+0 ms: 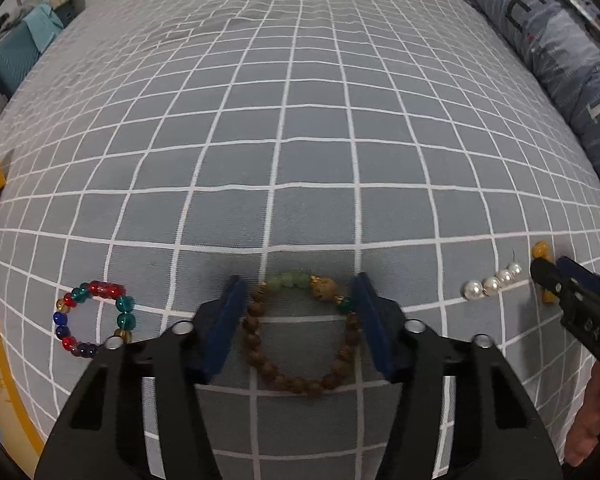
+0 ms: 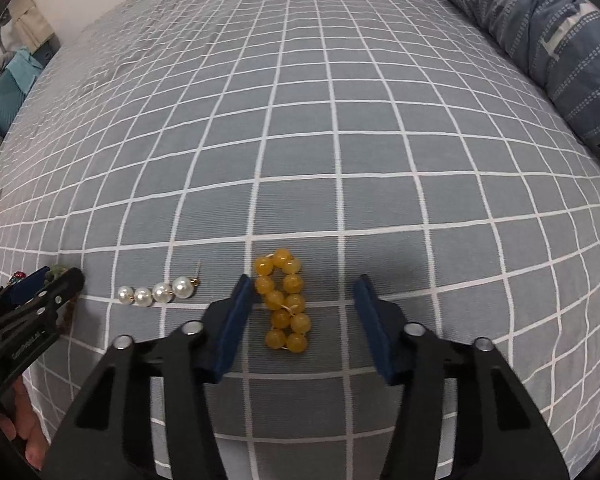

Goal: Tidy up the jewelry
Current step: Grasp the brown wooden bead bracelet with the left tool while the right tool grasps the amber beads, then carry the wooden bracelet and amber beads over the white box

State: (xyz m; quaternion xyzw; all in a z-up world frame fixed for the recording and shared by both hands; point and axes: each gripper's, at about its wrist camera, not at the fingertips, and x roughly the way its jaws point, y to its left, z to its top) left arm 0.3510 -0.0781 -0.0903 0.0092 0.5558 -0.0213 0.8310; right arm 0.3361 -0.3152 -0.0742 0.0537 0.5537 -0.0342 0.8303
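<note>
Grey bedsheet [image 1: 300,120] with a white grid covers the bed that carries the jewelry. Wooden bead bracelet [image 1: 296,384], with green beads at its twelve o'clock, lies flat between the fingers of the left gripper [image 1: 299,320]; both blue pads touch or nearly touch its sides, and whether they press cannot be told. At its nine o'clock lies a multicoloured glass bead bracelet [image 1: 92,318]; at its three o'clock, a row of four pearls [image 1: 492,285]. Yellow bead bracelet [image 2: 285,300], folded into a double row, lies between the fingers of the right gripper [image 2: 303,322]; the left pad is against it, the right pad stands clear, so the fingers are apart. Beyond, at one o'clock, a blue patterned quilt [image 2: 560,40] lies rolled along the bed's edge.
</note>
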